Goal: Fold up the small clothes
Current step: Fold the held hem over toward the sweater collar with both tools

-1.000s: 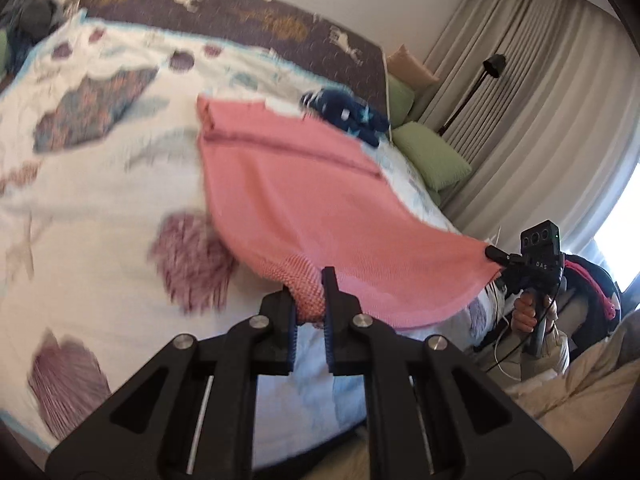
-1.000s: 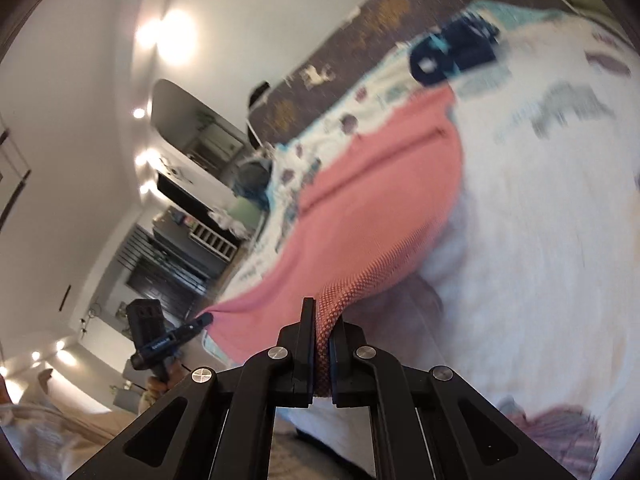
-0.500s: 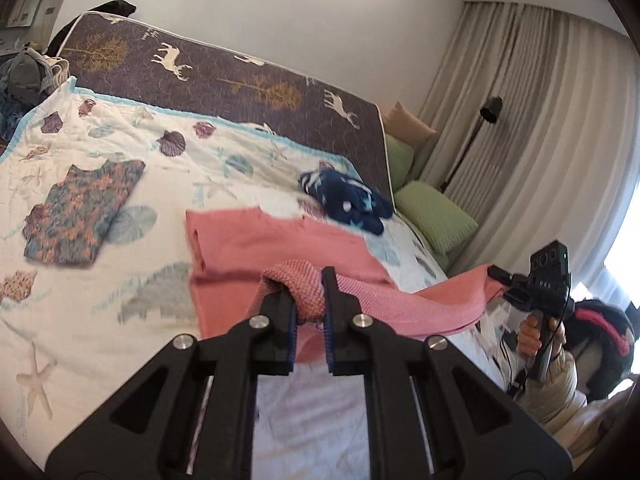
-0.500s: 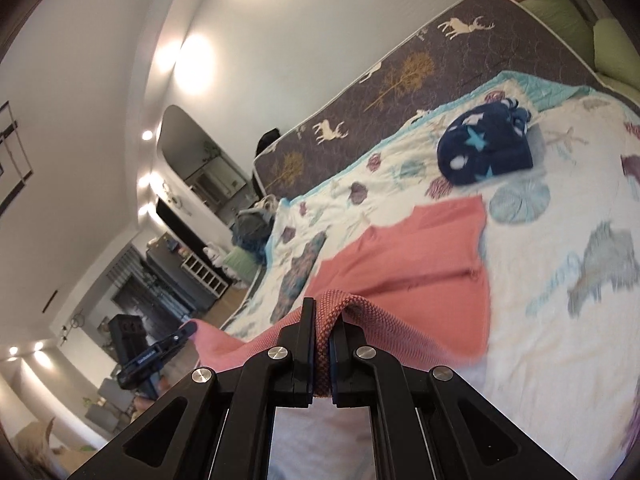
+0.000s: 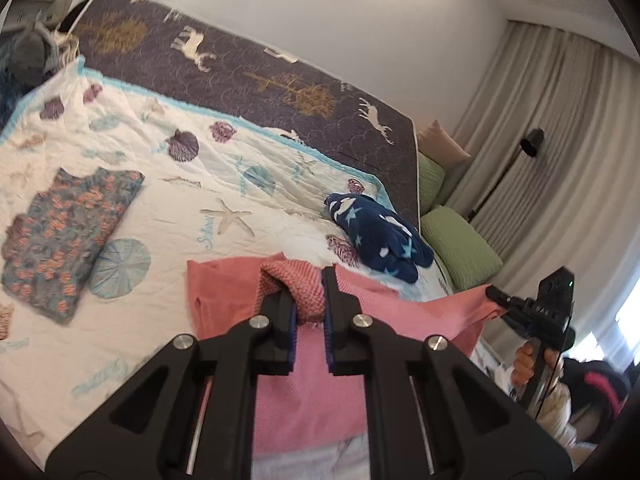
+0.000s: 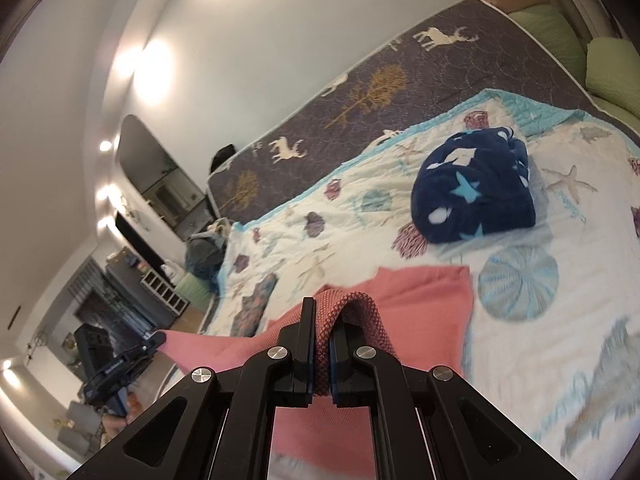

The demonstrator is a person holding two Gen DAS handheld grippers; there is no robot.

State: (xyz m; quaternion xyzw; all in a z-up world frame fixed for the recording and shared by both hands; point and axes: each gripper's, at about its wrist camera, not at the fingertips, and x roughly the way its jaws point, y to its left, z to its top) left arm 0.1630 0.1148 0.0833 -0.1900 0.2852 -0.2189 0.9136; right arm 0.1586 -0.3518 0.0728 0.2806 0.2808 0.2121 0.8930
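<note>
A pink knit garment lies on the seashell bedspread, its near edge lifted off the bed. My left gripper is shut on one bunched corner of that edge. My right gripper is shut on the other corner. The cloth hangs stretched between the two. In the left wrist view the right gripper shows at the right, held by a hand. The left gripper shows at the lower left of the right wrist view.
A folded floral garment lies on the left of the bed. A crumpled navy garment with stars sits beyond the pink one. Green pillows and curtains stand right of the bed; a dark deer-print blanket lies at its far side.
Both grippers have carried the near edge of the pink garment up and over toward its far edge, so the cloth now doubles over itself. The far edge has stayed on the bed.
</note>
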